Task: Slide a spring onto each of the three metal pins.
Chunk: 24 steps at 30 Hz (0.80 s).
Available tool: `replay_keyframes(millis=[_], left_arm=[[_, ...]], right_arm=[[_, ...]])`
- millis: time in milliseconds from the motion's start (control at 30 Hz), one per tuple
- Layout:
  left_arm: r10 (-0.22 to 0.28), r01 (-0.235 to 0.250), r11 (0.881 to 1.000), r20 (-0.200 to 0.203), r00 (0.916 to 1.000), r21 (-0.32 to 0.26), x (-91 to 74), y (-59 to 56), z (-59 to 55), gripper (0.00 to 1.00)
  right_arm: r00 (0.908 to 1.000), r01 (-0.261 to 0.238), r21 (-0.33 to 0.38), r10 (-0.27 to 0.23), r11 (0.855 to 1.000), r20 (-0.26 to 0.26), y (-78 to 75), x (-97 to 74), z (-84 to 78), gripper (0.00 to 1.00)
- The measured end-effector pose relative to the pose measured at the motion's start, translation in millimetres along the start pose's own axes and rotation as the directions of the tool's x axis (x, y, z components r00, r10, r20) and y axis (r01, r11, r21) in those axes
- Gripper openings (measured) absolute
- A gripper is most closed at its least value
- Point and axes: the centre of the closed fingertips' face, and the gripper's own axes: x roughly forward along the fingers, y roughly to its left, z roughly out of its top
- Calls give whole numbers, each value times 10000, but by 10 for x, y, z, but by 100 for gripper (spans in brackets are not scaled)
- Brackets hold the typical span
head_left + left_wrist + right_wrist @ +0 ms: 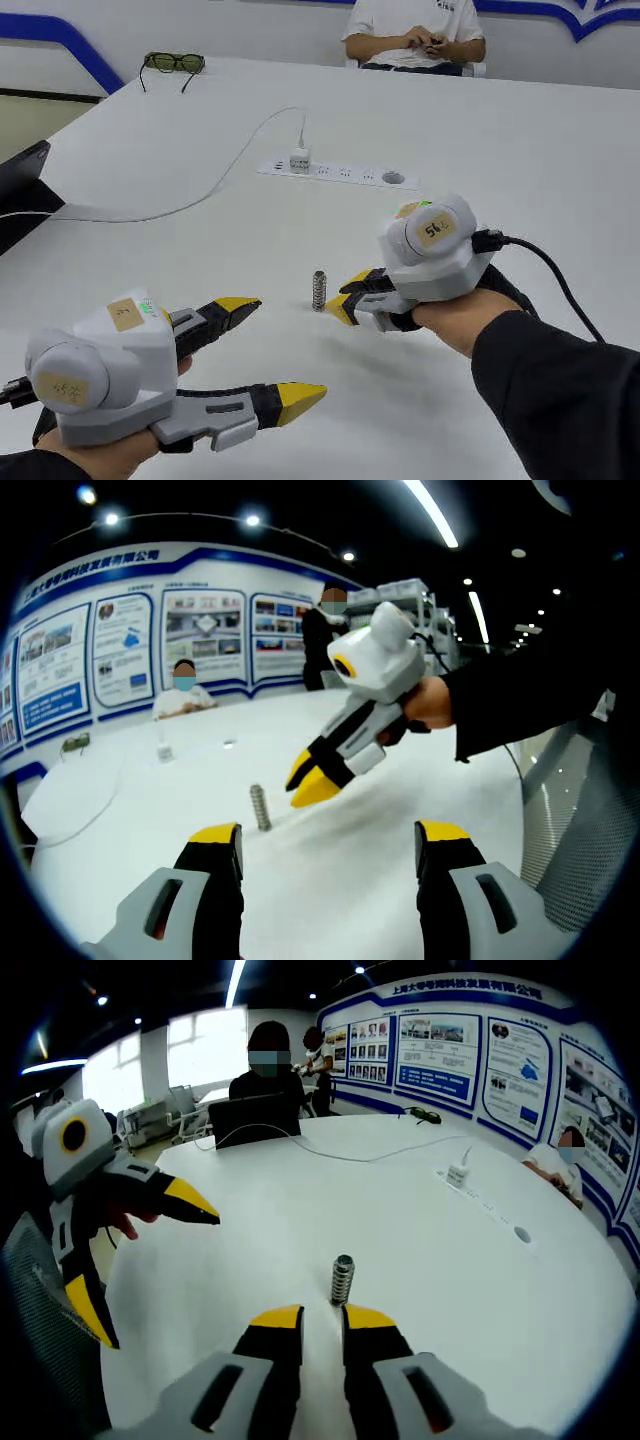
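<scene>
Left tongs (283, 347): nearest the head view, low at the left – spread wide, yellow tips well apart, holding nothing.
Right tongs (338, 300): narrow, only a slim gap between the yellow tips, nothing in it; the tips point at the spring.
Spring (319, 290): stands upright on the white counter (500, 150), just beside the right tongs' tips and apart from them; whether a pin runs inside it I cannot tell.
Labels: tan sticker (436, 229) on the right tongs begins with "5", the rest unclear; tan stickers (125, 313) on the left tongs carry faint marks, unreadable.
Wall boards (205, 630): blue-framed panels under a line of Chinese characters – too small to read.
Far counter: white power strip (340, 172) with a charger (299, 158) and a cable (200, 200); dark glasses (173, 63); a seated person (415, 35) beyond.
</scene>
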Motion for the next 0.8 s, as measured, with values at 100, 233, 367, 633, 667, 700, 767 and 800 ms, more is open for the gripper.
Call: replay_keyframes(millis=[100,233,367,633,667,700,767,800], left_arm=[[-17,17,10000,3,10000,6,4,-7,3,71],[-27,27,10000,-10,10000,4,8,-4,1,72],[-50,50,10000,-6,10000,-3,15,-14,1,72],[-97,97,10000,-34,9999,-19,25,-35,-9,73],[-98,98,10000,-40,9999,-17,25,-35,-10,73],[-100,100,9999,-47,9999,-13,25,-34,-11,73],[-101,101,9999,-45,9999,-11,25,-34,-7,73],[-101,101,9999,-40,9999,-10,25,-32,-5,73]], right_arm=[[10000,20,5,-21,10000,18,18,-37,-25,16],[10000,51,-20,-51,10000,-15,38,-91,-75,17],[10000,88,-13,-88,10000,-24,51,-149,-120,17],[9998,211,10,-211,9998,66,57,-275,-173,18],[9997,226,24,-227,9997,63,54,-285,-183,18],[9997,249,53,-250,9997,44,49,-299,-201,18],[9996,276,73,-276,9996,45,48,-321,-222,18],[9996,287,107,-287,9995,54,48,-340,-234,18]])
